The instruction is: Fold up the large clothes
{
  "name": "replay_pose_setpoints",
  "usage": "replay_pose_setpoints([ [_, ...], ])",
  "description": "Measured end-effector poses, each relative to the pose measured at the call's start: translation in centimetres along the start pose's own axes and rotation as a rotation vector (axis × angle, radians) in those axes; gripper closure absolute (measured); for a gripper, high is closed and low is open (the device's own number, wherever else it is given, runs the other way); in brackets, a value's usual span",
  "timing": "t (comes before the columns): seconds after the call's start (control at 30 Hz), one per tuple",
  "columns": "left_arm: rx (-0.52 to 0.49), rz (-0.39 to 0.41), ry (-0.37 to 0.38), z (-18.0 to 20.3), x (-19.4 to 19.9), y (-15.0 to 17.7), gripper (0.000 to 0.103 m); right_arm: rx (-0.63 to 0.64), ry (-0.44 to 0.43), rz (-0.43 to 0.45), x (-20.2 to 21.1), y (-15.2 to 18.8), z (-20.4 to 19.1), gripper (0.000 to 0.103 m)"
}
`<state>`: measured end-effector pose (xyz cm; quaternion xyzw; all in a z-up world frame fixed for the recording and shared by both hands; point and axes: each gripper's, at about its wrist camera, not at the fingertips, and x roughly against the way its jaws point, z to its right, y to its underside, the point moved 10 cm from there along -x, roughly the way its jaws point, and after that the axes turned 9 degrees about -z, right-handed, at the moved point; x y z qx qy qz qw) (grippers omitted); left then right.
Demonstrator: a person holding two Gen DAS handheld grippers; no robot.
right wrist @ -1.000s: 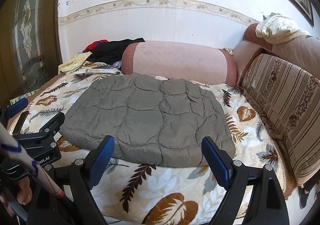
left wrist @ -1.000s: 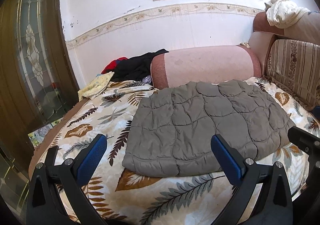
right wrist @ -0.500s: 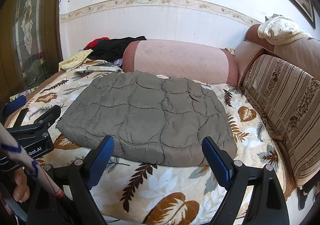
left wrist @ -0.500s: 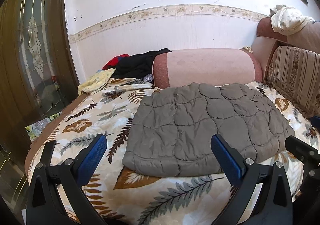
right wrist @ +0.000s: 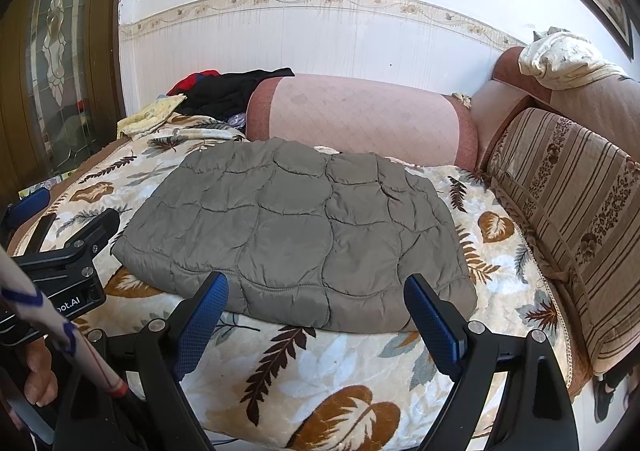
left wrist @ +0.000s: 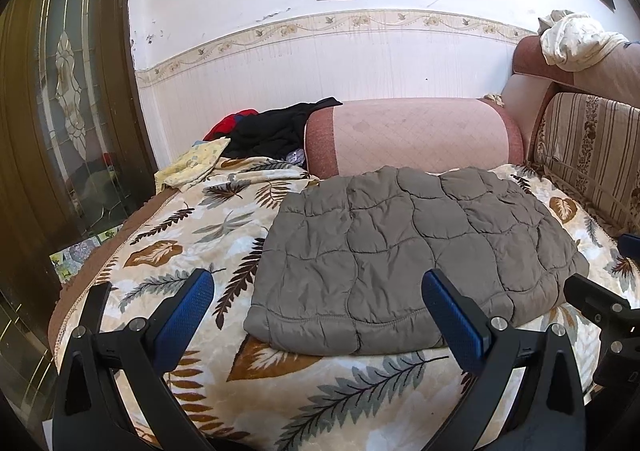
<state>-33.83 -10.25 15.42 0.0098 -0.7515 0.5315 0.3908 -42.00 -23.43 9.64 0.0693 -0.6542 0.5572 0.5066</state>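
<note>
On the leaf-print bedspread (right wrist: pixel 320 375) lies the grey quilted jacket (right wrist: pixel 296 227), folded flat into a rough rectangle (far edge near the pink bolster (right wrist: pixel 360 117)). Left gripper (left wrist: pixel 316 315) and right gripper (right wrist: pixel 316 311) hover at its near edge, jaws spread wide, gripping nothing. Dark clothes (left wrist: pixel 272 129) are heaped beside the bolster.
</note>
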Motion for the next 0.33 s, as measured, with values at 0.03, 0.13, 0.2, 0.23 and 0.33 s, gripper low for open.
replay_pose_setpoints([
  [0.03, -0.003, -0.001, -0.002, -0.01, 0.00, -0.02, 0.000, -0.001, 0.000, -0.002, -0.05, 0.06, 0.05, 0.011],
  [0.13, 0.007, -0.002, 0.017, 0.00, 0.01, 0.14, 0.000, -0.002, -0.006, -0.004, -0.14, 0.16, -0.02, 0.011],
  [0.2, 0.014, -0.001, 0.017, -0.21, 0.09, 0.25, 0.000, -0.001, -0.007, -0.003, -0.13, 0.14, -0.06, 0.011],
  [0.23, 0.008, 0.001, 0.014, -0.15, 0.12, 0.26, 0.000, -0.001, -0.007, -0.003, -0.11, 0.14, -0.05, 0.011],
  [0.33, 0.002, 0.000, 0.010, -0.08, 0.09, 0.23, 0.000, -0.006, -0.008, -0.002, -0.12, 0.11, 0.00, 0.011],
])
